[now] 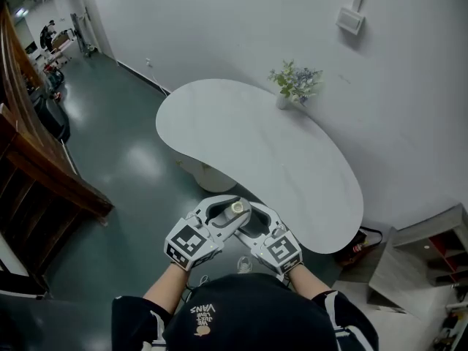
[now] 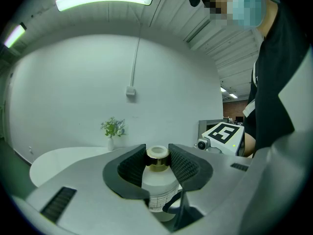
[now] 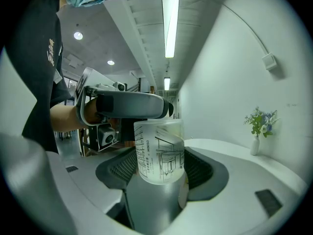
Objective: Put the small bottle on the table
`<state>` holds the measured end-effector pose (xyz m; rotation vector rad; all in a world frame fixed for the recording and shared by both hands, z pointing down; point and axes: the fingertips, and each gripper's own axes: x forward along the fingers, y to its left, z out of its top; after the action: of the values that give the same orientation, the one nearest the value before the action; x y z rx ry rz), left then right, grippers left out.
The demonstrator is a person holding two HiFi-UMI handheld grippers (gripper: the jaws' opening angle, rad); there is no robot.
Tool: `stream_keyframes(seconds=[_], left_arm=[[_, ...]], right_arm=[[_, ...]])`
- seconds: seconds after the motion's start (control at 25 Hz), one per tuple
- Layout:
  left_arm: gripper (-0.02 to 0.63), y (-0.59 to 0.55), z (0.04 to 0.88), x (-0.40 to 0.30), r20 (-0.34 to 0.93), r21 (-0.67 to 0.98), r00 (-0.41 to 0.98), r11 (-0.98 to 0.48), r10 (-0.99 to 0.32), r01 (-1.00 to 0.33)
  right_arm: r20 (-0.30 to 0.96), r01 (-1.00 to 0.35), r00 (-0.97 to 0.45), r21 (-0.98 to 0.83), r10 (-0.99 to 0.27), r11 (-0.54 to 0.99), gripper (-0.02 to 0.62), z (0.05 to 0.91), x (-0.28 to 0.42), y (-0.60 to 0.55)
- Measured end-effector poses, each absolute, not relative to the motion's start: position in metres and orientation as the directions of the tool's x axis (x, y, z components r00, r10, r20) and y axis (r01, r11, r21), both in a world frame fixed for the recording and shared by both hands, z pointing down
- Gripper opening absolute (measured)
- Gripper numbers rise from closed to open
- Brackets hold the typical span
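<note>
- At the near edge of the white table [image 1: 241, 137], the small bottle [image 1: 237, 208] is up in the air between the two grippers, not resting on the tabletop
- small bottle: short round body of frosted whitish glass, thin black line drawing of buildings plus small print on the side [image 3: 160, 153], shiny gold collar at the neck with a pale round top [image 2: 159, 177]
- left gripper [image 1: 228, 214]: jaws set partly apart and closed round the bottle's upper end, dark ribbed pads [image 2: 183, 165] against the gold collar and shoulder, top poking out past the jaw tips [image 2: 157, 155]
- right gripper [image 1: 252, 225]: jaws clamped on the bottle's frosted body, mesh pads [image 3: 198, 168] on both sides of it [image 3: 159, 168]
- in the right gripper view the left gripper [image 3: 129, 105] sits across the far end of the bottle
- both grippers close together in front of the person's chest, marker cubes facing up
- vase of flowers [image 1: 295, 84] stands at the far side of the table by the wall, well apart from the bottle
</note>
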<state>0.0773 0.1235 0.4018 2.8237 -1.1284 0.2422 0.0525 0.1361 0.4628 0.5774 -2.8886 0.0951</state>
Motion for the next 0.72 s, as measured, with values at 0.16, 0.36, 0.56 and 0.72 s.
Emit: stream_keyframes(seconds=[0.16,0.36,0.56,0.72], left_arm=[[0.161,0.089,0.406,0.079,0.175,0.033,0.696,-0.703,-0.696,-0.711],[0.161,0.062,0.407,0.076,0.179,0.021,0.674,-0.682,-0.717,-0.731],[0.161,0.042,0.411,0.066,0.184,0.020,0.667,-0.676,-0.722,-0.737],[0.161,0.021,0.417,0.058,0.189,0.022,0.670,-0.680,-0.717,-0.733]], right_arm=[[0.209,-0.357,-0.915,-0.013,-0.346,0.934,0.267,0.467,0.056,0.102],[0.209,-0.329,-0.924,-0.008,-0.320,0.944,0.267,0.468,0.052,0.075],[0.202,-0.323,-0.928,-0.019,-0.313,0.946,0.267,0.472,0.042,0.056],[0.212,-0.326,-0.926,-0.027,-0.313,0.945,0.267,0.478,0.034,0.036]])
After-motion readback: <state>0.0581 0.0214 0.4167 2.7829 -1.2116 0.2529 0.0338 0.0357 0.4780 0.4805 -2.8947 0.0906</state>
